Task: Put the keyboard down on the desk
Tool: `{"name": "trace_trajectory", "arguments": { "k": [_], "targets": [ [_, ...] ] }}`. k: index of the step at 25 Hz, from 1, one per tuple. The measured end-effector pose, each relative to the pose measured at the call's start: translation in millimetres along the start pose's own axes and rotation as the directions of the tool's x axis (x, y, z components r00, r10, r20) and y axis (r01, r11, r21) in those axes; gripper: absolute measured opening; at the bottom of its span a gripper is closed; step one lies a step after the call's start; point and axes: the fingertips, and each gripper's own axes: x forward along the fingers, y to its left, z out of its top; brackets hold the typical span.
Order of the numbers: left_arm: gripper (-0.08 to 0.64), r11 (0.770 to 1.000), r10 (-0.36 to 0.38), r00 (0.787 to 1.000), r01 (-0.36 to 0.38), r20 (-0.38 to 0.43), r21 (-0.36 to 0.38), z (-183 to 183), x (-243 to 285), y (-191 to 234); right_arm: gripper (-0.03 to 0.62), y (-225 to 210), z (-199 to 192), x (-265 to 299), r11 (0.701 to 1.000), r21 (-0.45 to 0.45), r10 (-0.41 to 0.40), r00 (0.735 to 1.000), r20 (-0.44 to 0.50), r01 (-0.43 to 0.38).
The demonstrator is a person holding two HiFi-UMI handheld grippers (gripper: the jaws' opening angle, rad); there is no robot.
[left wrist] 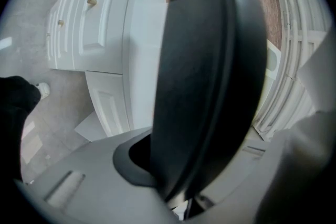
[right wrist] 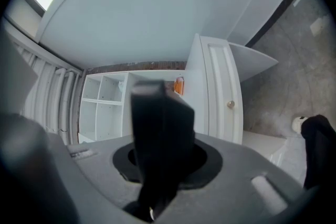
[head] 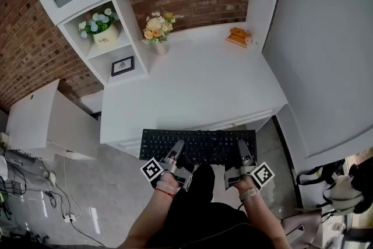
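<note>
A black keyboard (head: 198, 146) is held level just in front of the white desk (head: 204, 84), not yet on its top; the left gripper (head: 176, 151) pinches its near edge left of centre; the right gripper (head: 242, 151) clamps the same edge toward the right end; flowers (head: 156, 29) stand at the desk's back.
</note>
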Motion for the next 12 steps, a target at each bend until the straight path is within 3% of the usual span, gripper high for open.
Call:
{"name": "trace_trajectory", "arguments": {
  "k": [12],
  "targets": [
    [0.092, 0.999, 0.032, 0.999, -0.032, -0.001, -0.022, 23, 91, 5, 0.072, -4, 39, 84, 0.999, 0.009, -0.039, 0.999, 0.0, 0.039]
  ]
}}
